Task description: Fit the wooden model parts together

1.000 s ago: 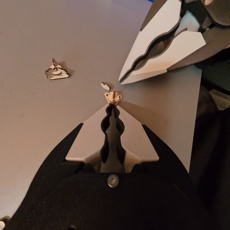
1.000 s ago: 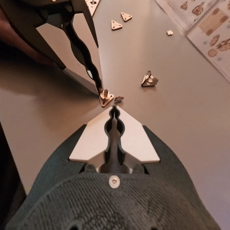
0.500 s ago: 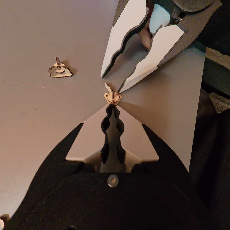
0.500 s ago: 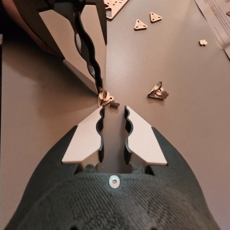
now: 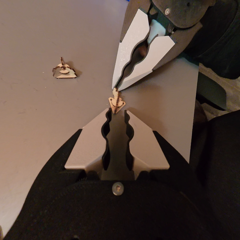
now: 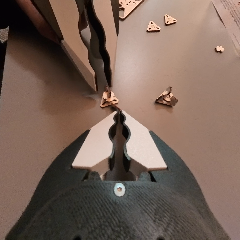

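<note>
Your left claw (image 5: 117, 111) stands open just short of the small triangular plywood base with a round disc and an upright slotted strip (image 5: 116, 103). Its near corner reaches between the fingertips, close by one finger, and neither pad presses on it, so nothing clamps it from this side. It rests flat on the grey tabletop (image 5: 39, 32), close to the tabletop's right edge.

Just beyond that base, your right claw (image 6: 118, 111) is closed on a thin, dark-edged, toothed wooden strip (image 5: 115, 90). The tips are pinched on the strip's outer end, and its free end points at the base, touching it or nearly so. You hold it edge-on and low to the tabletop, probably to line the thin piece up with a slot in the base.

Farther from the base, to its left as your left claw sees it, sits a second triangular plywood assembly with curved pieces already fitted (image 5: 64, 70). It stands alone, well apart from both claws.

Beyond that, in the right wrist view, two flat bare plywood triangles (image 6: 153, 26) lie side by side. A small lobed wooden piece (image 6: 219, 49) lies near a white printed sheet (image 6: 228, 23), and part of a cut-out plywood sheet (image 6: 127, 7) shows at the far edge.
</note>
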The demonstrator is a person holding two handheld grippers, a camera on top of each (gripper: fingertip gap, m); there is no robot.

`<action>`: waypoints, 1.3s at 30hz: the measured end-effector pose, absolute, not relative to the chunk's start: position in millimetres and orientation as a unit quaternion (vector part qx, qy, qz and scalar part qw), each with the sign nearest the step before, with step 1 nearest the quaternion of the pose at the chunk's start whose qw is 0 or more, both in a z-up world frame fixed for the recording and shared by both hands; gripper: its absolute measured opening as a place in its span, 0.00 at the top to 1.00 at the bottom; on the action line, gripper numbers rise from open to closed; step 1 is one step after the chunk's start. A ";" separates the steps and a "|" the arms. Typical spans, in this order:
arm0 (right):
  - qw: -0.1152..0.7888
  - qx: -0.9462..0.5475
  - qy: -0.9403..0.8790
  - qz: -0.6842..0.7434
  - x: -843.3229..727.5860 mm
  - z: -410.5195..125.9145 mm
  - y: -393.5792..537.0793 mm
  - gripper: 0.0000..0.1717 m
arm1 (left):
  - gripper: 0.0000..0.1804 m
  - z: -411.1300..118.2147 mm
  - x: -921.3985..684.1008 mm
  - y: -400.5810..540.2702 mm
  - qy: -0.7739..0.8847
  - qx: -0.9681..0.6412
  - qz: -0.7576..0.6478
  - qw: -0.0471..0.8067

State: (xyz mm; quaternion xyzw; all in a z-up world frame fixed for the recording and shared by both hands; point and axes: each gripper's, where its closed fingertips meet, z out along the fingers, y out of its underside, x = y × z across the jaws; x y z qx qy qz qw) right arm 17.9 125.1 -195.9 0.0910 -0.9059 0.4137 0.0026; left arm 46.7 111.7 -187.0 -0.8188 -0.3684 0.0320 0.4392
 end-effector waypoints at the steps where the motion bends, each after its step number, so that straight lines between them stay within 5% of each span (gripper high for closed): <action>1: 0.007 0.088 -0.906 0.414 16.5 -195.9 126.4 1.00 | 0.91 -184.4 45.6 110.1 -0.371 -0.813 0.034 0.447; 10: 0.000 0.044 -0.892 0.451 30.4 -163.5 138.0 1.00 | 0.91 -134.5 50.8 116.0 -0.311 -0.749 0.036 0.584; 25: 0.035 0.038 -0.883 0.466 50.9 -132.8 127.3 1.00 | 0.98 -130.1 63.5 135.7 -0.275 -0.761 0.048 0.585; 31: -0.087 -0.065 -0.801 0.589 47.5 -97.0 120.8 0.96 | 1.00 -83.8 60.3 108.9 -0.309 -0.604 -0.110 0.727; 39: -0.217 -0.144 -0.709 0.656 51.6 -78.5 99.7 0.91 | 1.00 -71.6 59.5 100.1 -0.308 -0.535 -0.168 0.769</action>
